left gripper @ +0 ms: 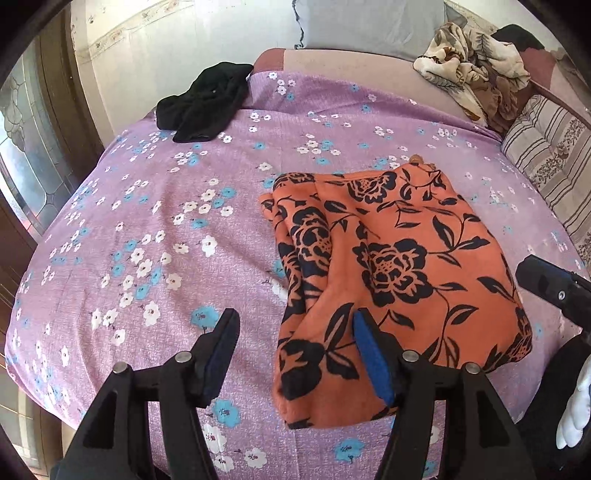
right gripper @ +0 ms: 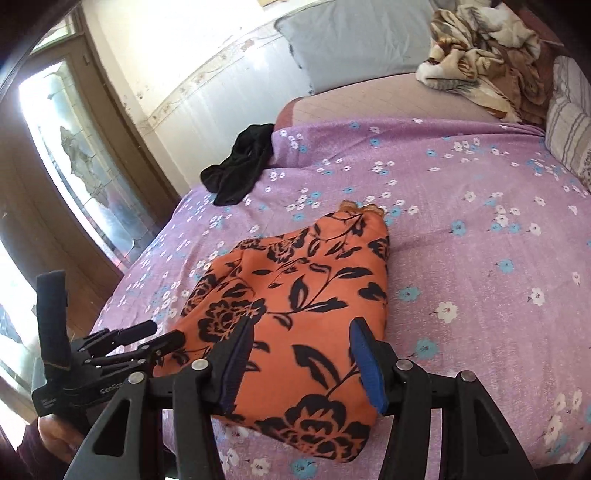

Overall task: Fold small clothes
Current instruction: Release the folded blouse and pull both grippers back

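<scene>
An orange garment with black flowers lies folded on the purple flowered bedsheet; it also shows in the right wrist view. My left gripper is open and empty, above the garment's near left corner, its right finger over the cloth. My right gripper is open and empty, its fingers above the garment's near end. The left gripper shows at the lower left of the right wrist view. The right gripper shows at the right edge of the left wrist view.
A crumpled black garment lies at the bed's far left edge. A beige blanket is heaped at the far right, beside a striped pillow. A grey pillow leans on the wall. A glass door stands left.
</scene>
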Action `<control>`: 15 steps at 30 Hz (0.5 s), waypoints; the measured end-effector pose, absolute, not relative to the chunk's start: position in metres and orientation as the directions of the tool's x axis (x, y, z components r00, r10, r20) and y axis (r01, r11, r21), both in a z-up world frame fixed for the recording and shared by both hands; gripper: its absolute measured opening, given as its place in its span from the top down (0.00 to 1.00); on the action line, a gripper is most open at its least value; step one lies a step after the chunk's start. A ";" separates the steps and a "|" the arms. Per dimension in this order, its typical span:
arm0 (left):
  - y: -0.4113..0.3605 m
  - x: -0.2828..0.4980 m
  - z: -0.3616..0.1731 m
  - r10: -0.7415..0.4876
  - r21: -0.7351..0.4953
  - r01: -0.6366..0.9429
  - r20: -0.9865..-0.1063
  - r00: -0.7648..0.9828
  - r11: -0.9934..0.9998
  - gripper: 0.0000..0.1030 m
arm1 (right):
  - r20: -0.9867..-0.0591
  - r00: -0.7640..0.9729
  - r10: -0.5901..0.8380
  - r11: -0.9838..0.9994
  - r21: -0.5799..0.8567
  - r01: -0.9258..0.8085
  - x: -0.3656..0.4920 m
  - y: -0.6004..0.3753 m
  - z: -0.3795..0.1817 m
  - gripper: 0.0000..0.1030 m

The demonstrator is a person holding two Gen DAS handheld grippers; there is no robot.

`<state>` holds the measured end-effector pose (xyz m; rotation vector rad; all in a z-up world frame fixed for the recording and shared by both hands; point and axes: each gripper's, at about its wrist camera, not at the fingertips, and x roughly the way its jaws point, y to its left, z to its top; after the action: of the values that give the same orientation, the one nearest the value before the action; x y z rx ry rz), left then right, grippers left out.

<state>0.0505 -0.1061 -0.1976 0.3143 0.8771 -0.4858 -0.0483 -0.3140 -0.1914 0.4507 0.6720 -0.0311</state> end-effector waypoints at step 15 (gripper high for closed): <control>-0.099 0.040 -0.182 -0.215 0.139 0.484 -0.767 0.604 0.864 0.24 | -0.658 0.752 0.035 0.917 0.321 0.238 -0.062 -0.313 -0.190 0.44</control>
<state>0.0399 -0.0985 -0.1819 0.3520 0.8297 -0.4139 -0.0619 -0.3129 -0.1904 0.4042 0.7152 -0.1141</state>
